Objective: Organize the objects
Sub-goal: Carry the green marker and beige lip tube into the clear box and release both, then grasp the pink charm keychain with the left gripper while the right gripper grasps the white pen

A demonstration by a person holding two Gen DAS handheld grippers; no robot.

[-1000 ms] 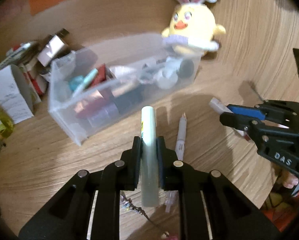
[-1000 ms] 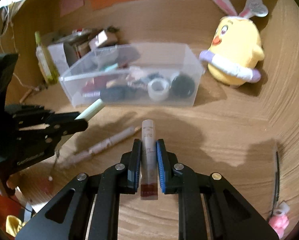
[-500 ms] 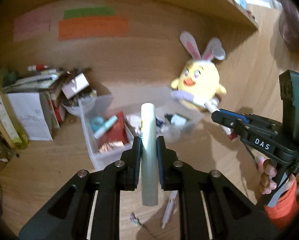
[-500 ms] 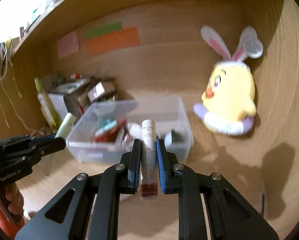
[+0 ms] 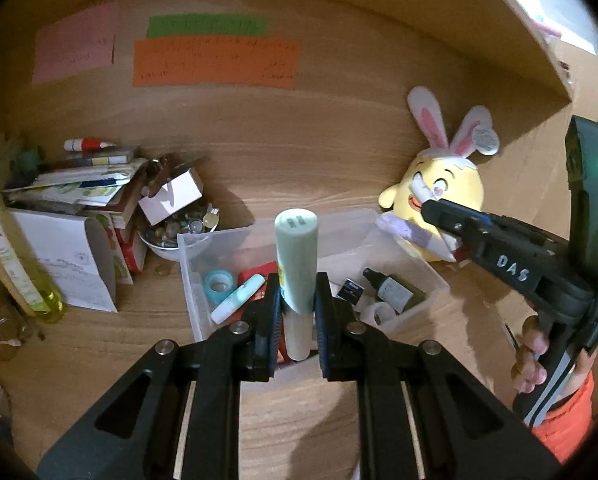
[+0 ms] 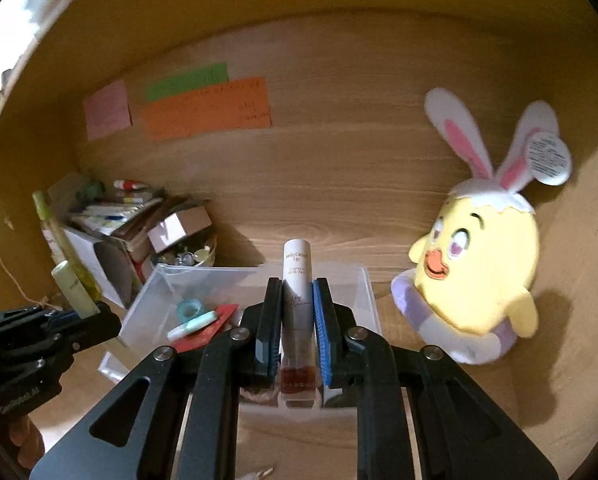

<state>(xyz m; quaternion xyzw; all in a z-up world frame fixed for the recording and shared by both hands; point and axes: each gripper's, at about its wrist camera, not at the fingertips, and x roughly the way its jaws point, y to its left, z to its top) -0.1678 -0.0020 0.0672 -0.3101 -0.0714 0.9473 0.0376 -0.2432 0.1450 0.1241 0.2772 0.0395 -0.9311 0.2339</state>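
Carry step: left gripper (image 5: 297, 312) clamped on pale-green tube (image 5: 296, 264), right gripper (image 6: 297, 320) clamped on lip tint tube (image 6: 297, 300), both w/ clear bin (image 5: 403, 252) just ahead/below; next likely lower & release in.

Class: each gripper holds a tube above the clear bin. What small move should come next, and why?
Probably lower the left gripper a little and release its pale green tube into the clear bin. The tube is clamped and seems to sit over the open bin, while the right gripper holds the lip tint tube.
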